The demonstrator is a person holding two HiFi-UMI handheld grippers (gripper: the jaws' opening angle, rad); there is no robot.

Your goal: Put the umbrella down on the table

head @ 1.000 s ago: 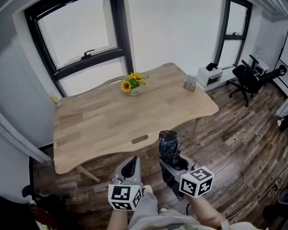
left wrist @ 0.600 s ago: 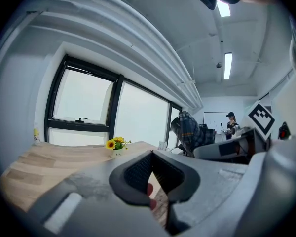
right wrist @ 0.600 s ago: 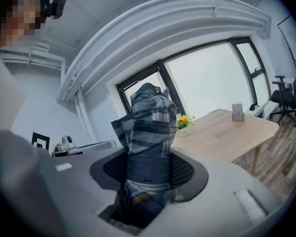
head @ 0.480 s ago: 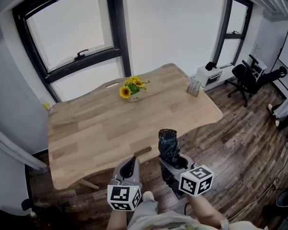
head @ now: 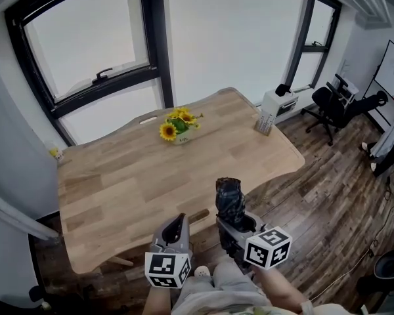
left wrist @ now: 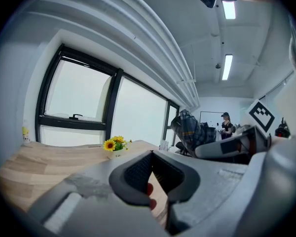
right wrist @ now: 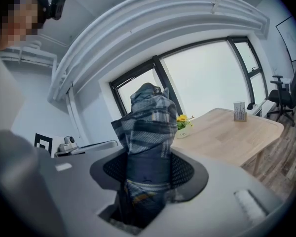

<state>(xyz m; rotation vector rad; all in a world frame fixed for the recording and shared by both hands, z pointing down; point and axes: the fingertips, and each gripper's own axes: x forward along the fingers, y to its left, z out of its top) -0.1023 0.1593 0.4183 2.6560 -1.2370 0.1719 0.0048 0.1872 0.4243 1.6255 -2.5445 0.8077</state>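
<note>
Just off the table [head: 118, 176] edge, right claw [head: 235, 222] clamps the umbrella [head: 229, 199].

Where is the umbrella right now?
The folded umbrella stands upright, clamped in the right gripper, low in the head view's centre, by the table's near edge and right of the left gripper.

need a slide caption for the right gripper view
Right gripper shut on a folded plaid umbrella, with the wooden table and sunflowers beyond.
</note>
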